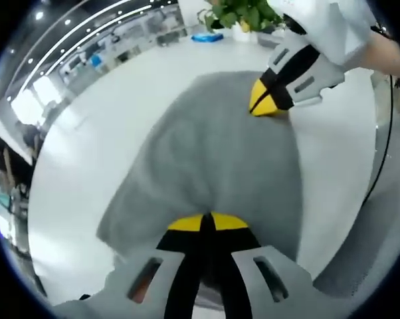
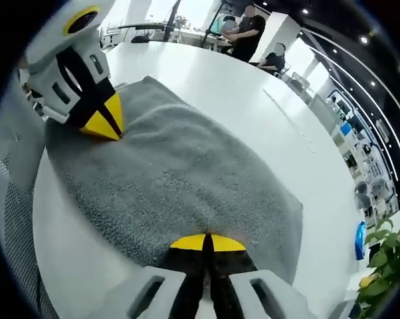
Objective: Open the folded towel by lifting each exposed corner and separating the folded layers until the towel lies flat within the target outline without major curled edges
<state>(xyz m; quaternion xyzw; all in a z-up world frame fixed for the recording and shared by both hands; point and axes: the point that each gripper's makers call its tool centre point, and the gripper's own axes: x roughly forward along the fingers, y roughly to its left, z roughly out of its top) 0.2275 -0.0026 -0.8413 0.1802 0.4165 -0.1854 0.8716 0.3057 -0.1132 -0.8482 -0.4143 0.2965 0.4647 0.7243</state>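
Left gripper view: left tongs [image 1: 207, 222] pinched tight on near edge of grey towel [image 1: 213, 159], spread on white desk [image 1: 107, 119]. Right tongs [image 1: 265, 105] grip far edge.

Right gripper view: right tongs [image 2: 207, 242] closed on towel [image 2: 180, 179] edge; left tongs [image 2: 105, 124] closed on opposite edge. Green plant [image 2: 386, 266] nearby.

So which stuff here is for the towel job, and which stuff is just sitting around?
For the job:
- grey towel, lying on the white table
- left gripper, jaws shut on the towel's edge
- right gripper, jaws shut on the opposite edge

Just sitting around:
- green plant
- blue thing at the table's far side
- people sitting in the background
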